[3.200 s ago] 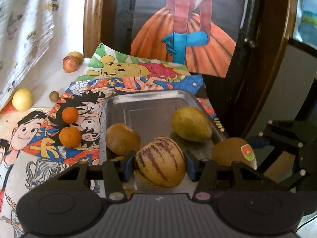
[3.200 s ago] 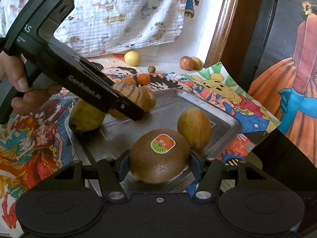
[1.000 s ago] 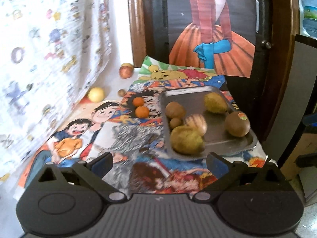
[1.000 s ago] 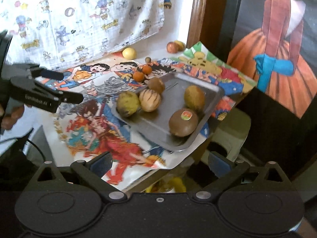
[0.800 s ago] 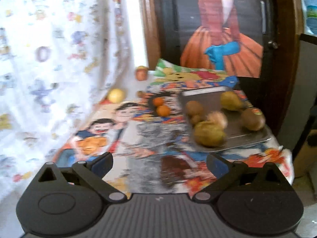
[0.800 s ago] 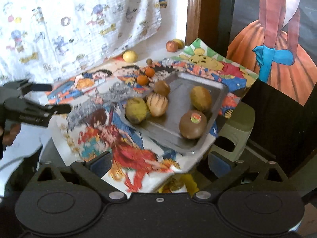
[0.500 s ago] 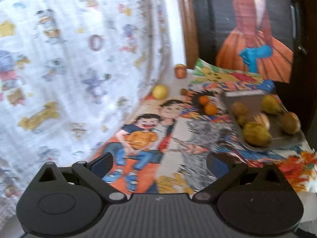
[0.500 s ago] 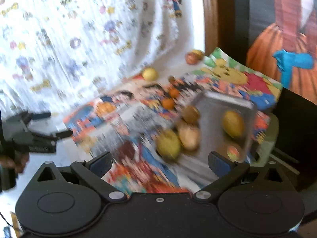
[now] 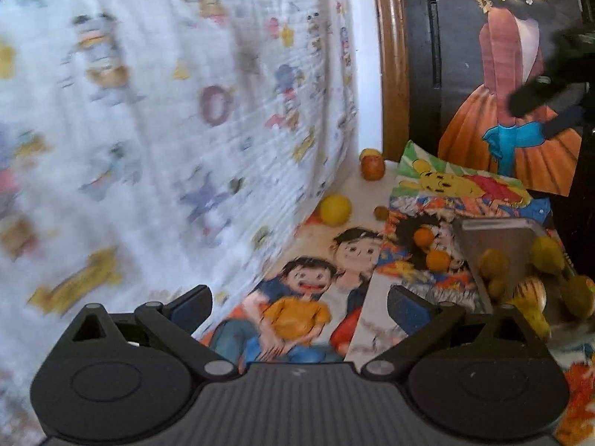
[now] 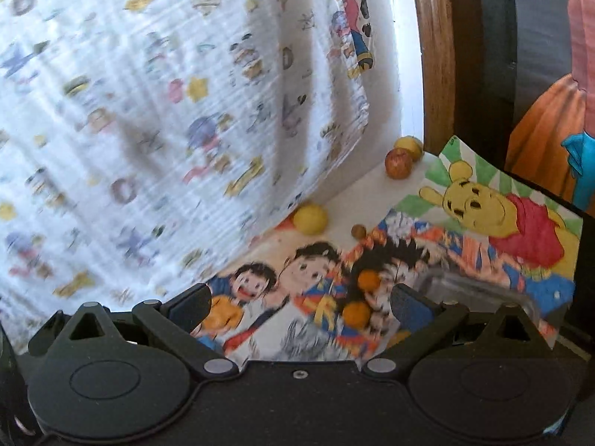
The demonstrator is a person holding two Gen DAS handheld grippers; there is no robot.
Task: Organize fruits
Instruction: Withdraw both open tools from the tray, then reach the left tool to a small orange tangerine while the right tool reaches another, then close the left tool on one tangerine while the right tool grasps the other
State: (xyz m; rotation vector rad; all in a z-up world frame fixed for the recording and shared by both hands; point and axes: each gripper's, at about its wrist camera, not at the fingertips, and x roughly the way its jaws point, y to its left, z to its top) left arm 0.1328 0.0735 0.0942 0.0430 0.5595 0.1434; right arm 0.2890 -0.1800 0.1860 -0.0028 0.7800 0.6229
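Left wrist view: my left gripper (image 9: 299, 299) is released, fingers (image 9: 187, 303) spread wide w/ nothing between them, above the cartoon posters (image 9: 297, 297) that cover the surface. Metal tray (image 9: 494, 232) sits at right, partly cut off by the frame edge; it holds several fruits, incl. a brown round one (image 9: 492, 262), a yellow-green one (image 9: 546, 254) and a striped one (image 9: 531, 290), all blurred. Two small oranges (image 9: 424, 236) lie on the posters just beside the tray's left edge, near each other. Farther back on the bare surface: a yellow fruit (image 9: 335, 210) touching or just beside the printed cloth (image 9: 167, 111), a small brown fruit (image 9: 380, 212) near it, and a reddish apple (image 9: 372, 168) w/ a yellow fruit behind it by the wooden frame (image 9: 392, 55). A dark blurred shape at upper right is too indistinct to identify.

Right wrist view: my right gripper (image 10: 299, 299) is likewise released, fingers (image 10: 189, 303) apart and empty. Same two oranges (image 10: 368, 280) show between the fingers, one behind the other; only the tray corner (image 10: 483, 286) is visible at right. Yellow fruit (image 10: 310, 218), small brown fruit (image 10: 359, 231) and apple (image 10: 398, 163) lie beyond, well apart from the tray.
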